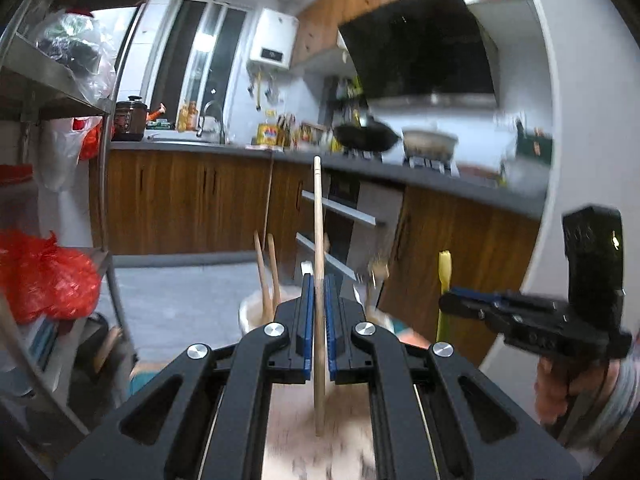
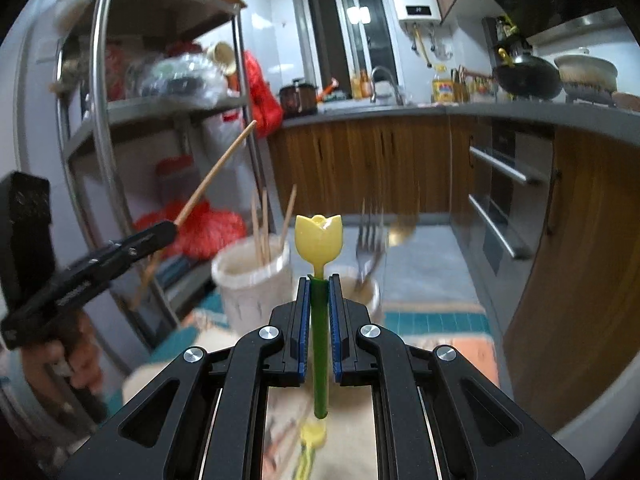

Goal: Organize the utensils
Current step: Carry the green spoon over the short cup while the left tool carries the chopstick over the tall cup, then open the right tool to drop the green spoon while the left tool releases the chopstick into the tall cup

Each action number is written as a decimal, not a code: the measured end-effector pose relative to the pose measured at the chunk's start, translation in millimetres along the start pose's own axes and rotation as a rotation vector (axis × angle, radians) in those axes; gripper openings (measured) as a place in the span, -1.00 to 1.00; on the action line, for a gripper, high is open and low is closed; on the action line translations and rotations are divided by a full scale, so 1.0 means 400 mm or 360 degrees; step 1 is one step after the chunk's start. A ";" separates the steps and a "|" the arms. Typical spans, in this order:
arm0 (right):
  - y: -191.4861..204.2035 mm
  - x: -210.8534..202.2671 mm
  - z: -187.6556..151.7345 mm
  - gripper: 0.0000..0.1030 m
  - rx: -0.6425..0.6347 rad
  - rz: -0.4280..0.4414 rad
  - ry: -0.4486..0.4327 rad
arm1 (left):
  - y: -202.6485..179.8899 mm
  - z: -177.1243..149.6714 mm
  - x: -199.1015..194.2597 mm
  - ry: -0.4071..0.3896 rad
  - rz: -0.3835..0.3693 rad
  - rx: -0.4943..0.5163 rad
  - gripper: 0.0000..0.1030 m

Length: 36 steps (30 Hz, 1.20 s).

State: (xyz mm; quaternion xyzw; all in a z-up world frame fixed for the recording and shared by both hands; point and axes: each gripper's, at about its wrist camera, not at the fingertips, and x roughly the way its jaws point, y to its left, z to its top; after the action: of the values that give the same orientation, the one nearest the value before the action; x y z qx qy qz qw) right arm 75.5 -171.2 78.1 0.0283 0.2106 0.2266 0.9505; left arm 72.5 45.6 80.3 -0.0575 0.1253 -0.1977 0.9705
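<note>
My left gripper (image 1: 319, 280) has its fingers pinched on a long pale wooden chopstick (image 1: 318, 216), upright at centre frame; my right gripper (image 2: 319, 280) clamps the green stem of a yellow tulip-topped plastic utensil (image 2: 319, 240). Ahead, lower centre, stands the big white ribbed holder (image 2: 252, 284) with chopsticks (a smaller cup (image 2: 366, 288) with a metal fork (image 2: 370, 244) sits beside it). I'd steady each tip above its matching container, then lower straight before releasing.

We are in a home kitchen. We see brown wooden cupboards (image 2: 360, 160) under a grey counter (image 2: 400, 110), a black wok (image 2: 528, 76) on the stove, a silver tap (image 2: 386, 80), and a metal shelf rack (image 2: 168, 104) with bags.
</note>
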 end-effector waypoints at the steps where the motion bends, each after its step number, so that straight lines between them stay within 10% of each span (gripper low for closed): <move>1: -0.002 0.009 0.026 -0.80 0.0011 -0.0010 -0.0039 | 0.011 0.012 0.018 -0.0022 -0.0012 -0.0034 -0.90; 8: -0.018 0.074 0.119 -0.80 0.0076 -0.0031 -0.0175 | 0.069 0.038 0.137 -0.0092 -0.0079 -0.0278 -0.90; 18: -0.042 0.179 0.078 -0.80 0.0116 -0.0112 -0.0122 | 0.029 -0.056 0.209 -0.0140 0.0130 -0.0087 -0.90; 36: -0.035 0.234 -0.029 -0.80 0.0088 -0.0099 0.0092 | 0.068 -0.113 0.139 -0.0019 0.0156 0.0013 -0.90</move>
State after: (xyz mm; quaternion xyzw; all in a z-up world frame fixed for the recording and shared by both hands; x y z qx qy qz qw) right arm 152.2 -142.9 29.2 0.0413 0.2450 0.1919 0.9494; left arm 120.1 45.3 20.0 -0.0487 0.1214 -0.1502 0.9800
